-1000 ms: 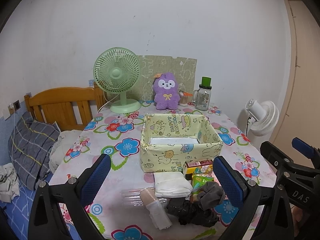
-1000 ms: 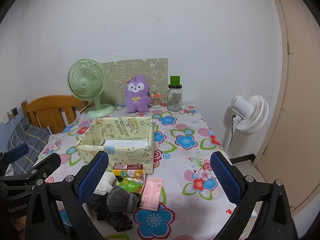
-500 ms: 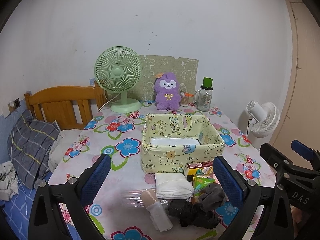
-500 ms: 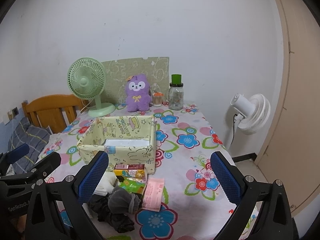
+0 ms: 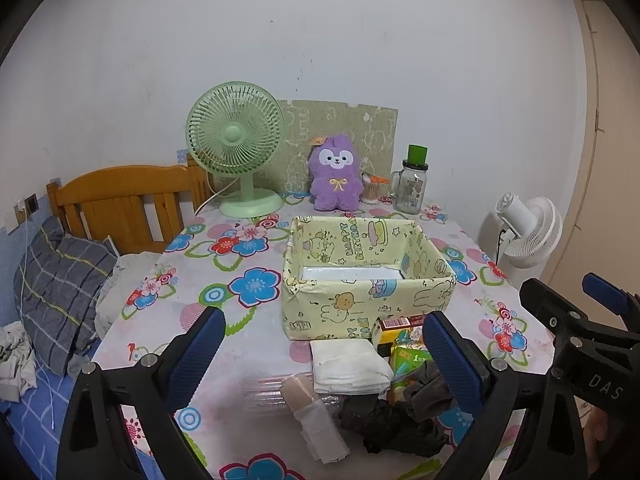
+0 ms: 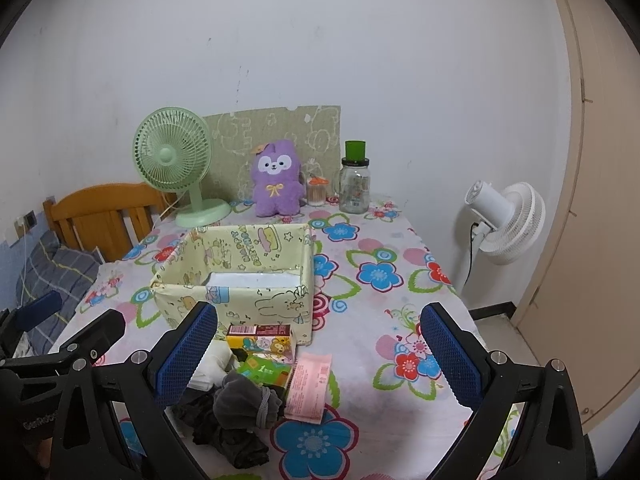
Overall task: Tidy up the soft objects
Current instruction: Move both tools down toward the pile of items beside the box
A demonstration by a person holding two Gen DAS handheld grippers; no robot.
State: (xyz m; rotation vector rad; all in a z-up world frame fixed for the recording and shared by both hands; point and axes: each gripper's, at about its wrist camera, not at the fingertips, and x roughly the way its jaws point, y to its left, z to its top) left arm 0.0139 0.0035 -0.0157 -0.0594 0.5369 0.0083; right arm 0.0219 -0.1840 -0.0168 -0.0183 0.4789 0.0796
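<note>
A yellow cartoon-print box (image 5: 360,300) (image 6: 240,292) stands mid-table, with something white lying inside. In front of it lies a heap: a folded white cloth (image 5: 348,366), a beige rolled cloth (image 5: 316,420), dark grey socks (image 5: 400,420) (image 6: 240,404), small colourful cartons (image 6: 264,348) and a pink packet (image 6: 310,386). My left gripper (image 5: 324,356) hangs open above the near side of the heap. My right gripper (image 6: 320,354) is open too, over the cartons and packet. Neither holds anything.
At the table's back stand a green fan (image 5: 236,160), a purple plush toy (image 5: 336,178) and a glass jar with a green lid (image 5: 412,184). A wooden bed headboard (image 5: 120,200) and pillow sit left. A white floor fan (image 5: 524,232) stands right.
Both cameras have shifted slightly; the scene sits a little lower and nearer in the frames. Nothing on the table has moved, and both grippers stay open.
</note>
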